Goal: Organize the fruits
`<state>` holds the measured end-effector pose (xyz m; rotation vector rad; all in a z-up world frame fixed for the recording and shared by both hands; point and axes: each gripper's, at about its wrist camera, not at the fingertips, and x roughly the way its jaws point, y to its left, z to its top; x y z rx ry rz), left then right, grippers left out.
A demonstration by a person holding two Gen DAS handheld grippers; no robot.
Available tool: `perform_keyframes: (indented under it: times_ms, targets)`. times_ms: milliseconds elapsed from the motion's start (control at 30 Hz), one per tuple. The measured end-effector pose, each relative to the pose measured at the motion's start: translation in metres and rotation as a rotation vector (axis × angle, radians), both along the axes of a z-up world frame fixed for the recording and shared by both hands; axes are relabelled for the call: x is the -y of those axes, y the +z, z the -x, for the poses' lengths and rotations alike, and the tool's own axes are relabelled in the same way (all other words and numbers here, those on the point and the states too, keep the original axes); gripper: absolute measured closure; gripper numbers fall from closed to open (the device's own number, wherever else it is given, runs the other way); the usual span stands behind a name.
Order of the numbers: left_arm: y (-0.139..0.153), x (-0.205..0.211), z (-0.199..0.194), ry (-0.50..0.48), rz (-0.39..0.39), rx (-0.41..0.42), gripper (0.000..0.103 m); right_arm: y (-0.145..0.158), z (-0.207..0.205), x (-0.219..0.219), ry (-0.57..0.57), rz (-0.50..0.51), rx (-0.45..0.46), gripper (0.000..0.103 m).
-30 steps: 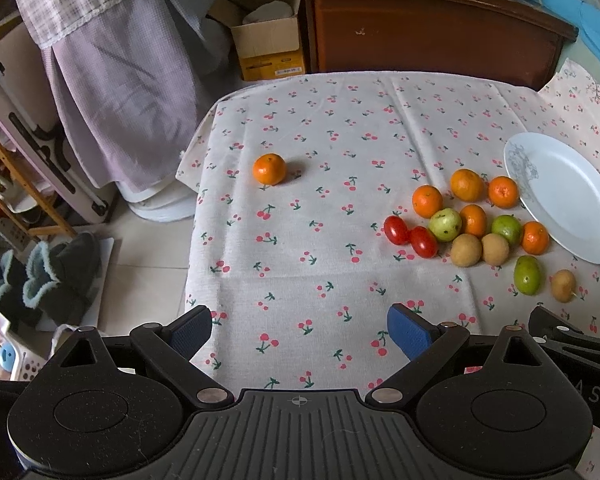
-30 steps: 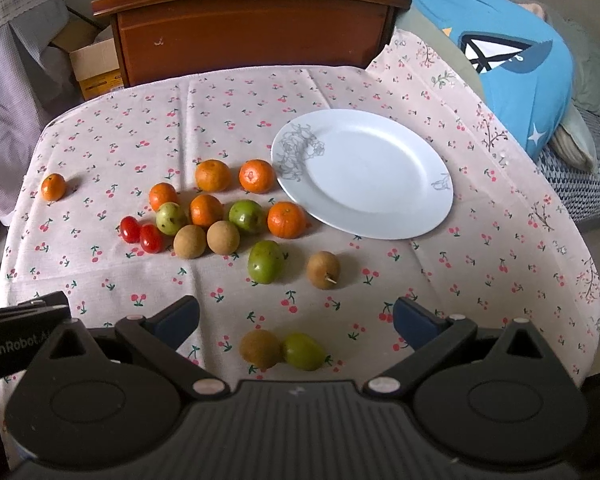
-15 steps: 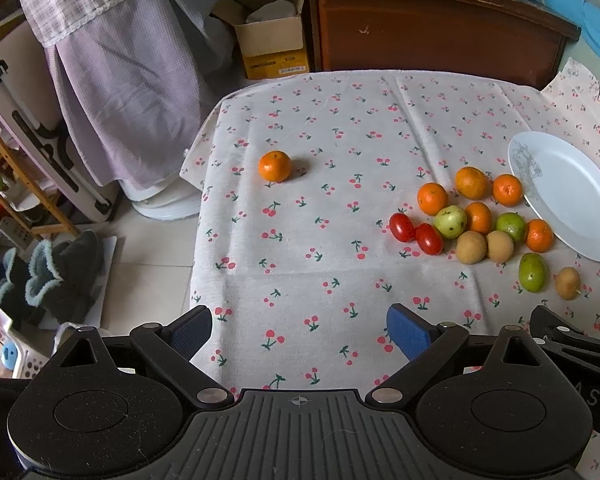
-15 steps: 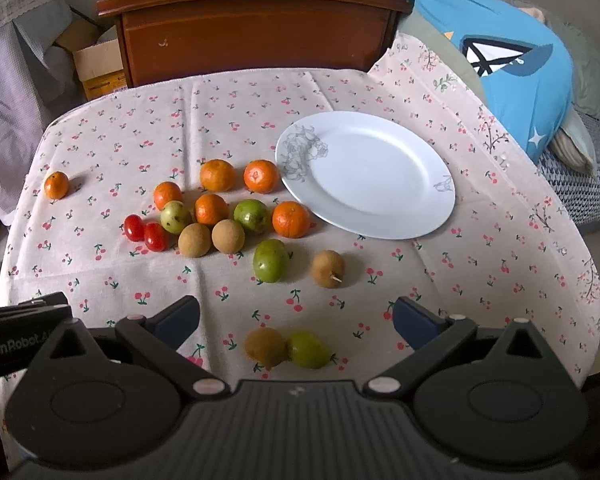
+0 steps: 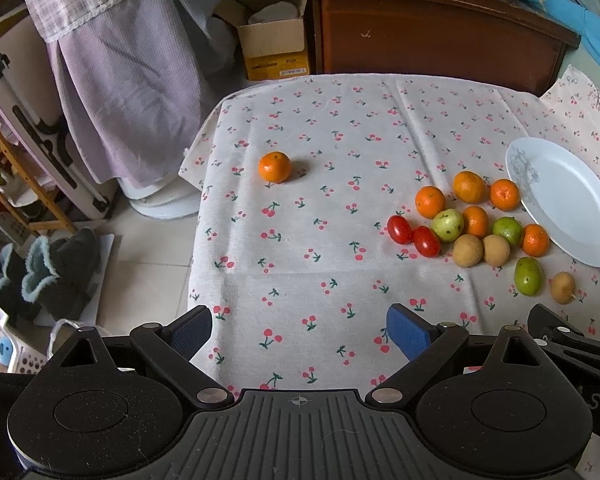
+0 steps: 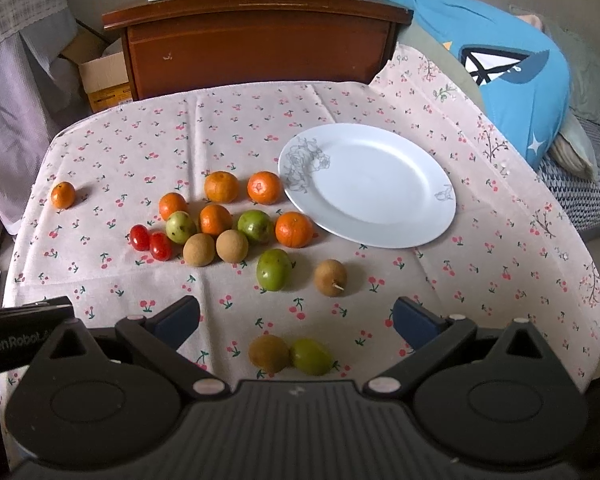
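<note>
Progress: you have nothing sorted yet, judging by how things lie; every fruit sits on the cloth-covered bench and none on the plate.
Plate: white, bare, toward the right side of the bench; the nearest orange lies just beside its rim, touching or nearly so, I cannot tell which.
Main cluster: left of the plate you have several oranges, two cherry tomatoes touching each other, green fruits and two brown round fruits packed close together.
Strays: a lone orange sits well apart near the far-left part of the bench; a green fruit and a brown fruit with a stem lie nearer you than the cluster.
Closest pair: a brown fruit and a green one touch each other right in front of your right gripper.
Left gripper: fingers spread wide, holding nothing, above bare cloth at the near edge.
Right gripper: fingers also spread wide and empty, with the closest pair between them in the right wrist view.
Left to do: all of it, by my reading; the closest pair looks like your easiest first pick.
Risk: round fruit may roll when nudged, so close on one without pushing its neighbour.
</note>
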<state>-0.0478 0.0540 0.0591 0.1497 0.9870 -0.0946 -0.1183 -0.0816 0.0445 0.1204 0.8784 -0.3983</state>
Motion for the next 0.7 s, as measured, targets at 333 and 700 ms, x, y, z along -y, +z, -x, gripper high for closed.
perform_keyframes:
  times_ms: [333, 700]
  targets:
    - [-0.003, -0.001, 0.007, -0.009, 0.011, -0.003, 0.008, 0.000, 0.003, 0.001, 0.015, -0.017, -0.021, 0.001]
    - [-0.008, 0.000, 0.021, -0.047, 0.043, -0.007, 0.008, -0.002, 0.020, 0.012, 0.022, -0.119, 0.014, 0.001]
